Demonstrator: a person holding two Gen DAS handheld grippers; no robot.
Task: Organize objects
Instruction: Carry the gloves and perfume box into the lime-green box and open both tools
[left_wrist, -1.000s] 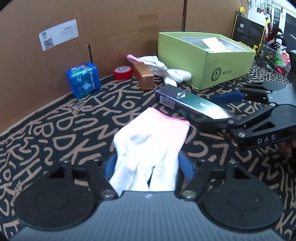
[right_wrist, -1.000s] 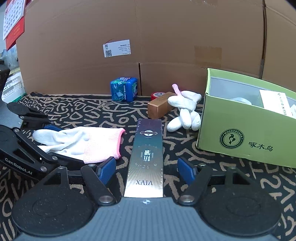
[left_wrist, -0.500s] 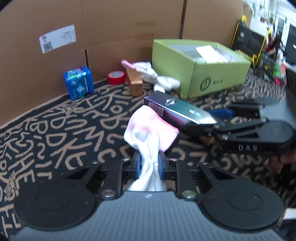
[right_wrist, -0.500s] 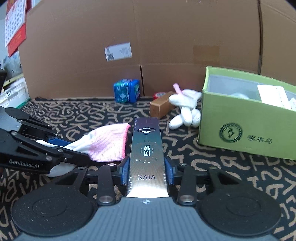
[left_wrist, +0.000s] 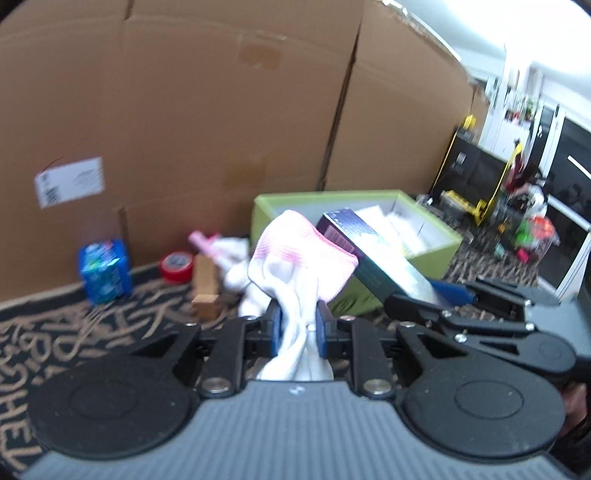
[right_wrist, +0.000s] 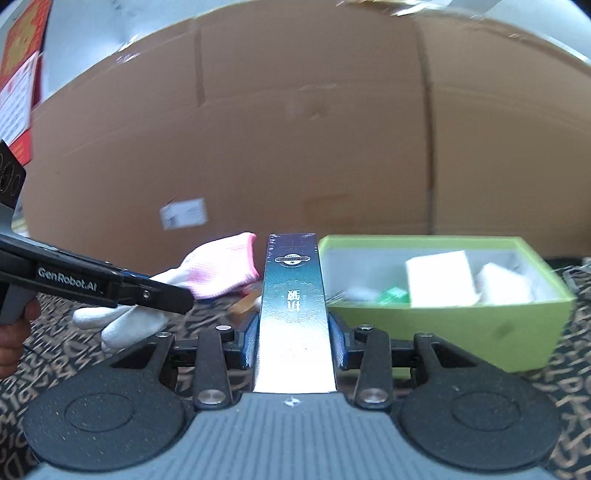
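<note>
1. Two items are held above the patterned mat (left_wrist: 55, 332): a white glove (left_wrist: 299, 266) with pink cuff and a long dark box (right_wrist: 293, 306).
2. Left gripper (left_wrist: 297, 326): jaws clamped tight on the glove.
3. Right gripper (right_wrist: 293, 341): jaws closed on the box sides.
4. Green open box (right_wrist: 480, 325) sits just beyond, near the cardboard wall (right_wrist: 295, 129).
5. Blue packet (left_wrist: 105, 271), red tape roll (left_wrist: 176, 266) lie at the mat's far edge.

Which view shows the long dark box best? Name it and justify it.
The right wrist view: the long dark box runs straight up the middle, its printed top face fully visible, clamped by the right tongs. The left wrist view shows it only obliquely and blurred, partly hidden behind the glove that the left tongs hold.
</note>
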